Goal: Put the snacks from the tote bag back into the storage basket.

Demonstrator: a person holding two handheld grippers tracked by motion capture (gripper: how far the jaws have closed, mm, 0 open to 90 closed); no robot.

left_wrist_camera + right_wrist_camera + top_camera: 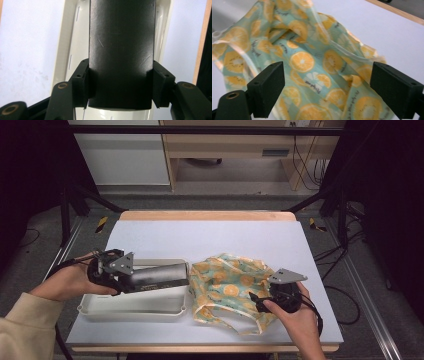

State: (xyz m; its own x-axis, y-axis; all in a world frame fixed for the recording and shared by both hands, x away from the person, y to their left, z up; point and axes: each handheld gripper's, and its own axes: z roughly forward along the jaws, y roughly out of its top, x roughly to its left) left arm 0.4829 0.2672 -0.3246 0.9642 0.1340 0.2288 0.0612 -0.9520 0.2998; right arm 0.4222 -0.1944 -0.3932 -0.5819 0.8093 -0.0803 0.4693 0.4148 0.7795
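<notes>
The left gripper (107, 270) and right gripper (280, 297) are black, each topped by a grey three-cornered plate with small screws; a black cable trails from each; the fingers (265, 87) are blocky, matte black, with small screw holes and brass-ringed pivots below; a cream sleeve (22, 327) covers the left forearm.

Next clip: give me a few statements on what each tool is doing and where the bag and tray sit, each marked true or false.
1. The left tool is shut on the dark cylinder. True.
2. The cylinder is inside the orange-print bag. False: it is over the white tray.
3. The right tool is open. True.
4. The right tool grips the bag. False: its jaws stand apart over the fabric.
5. The tray sits right of the bag in the high view. False: left.
</notes>
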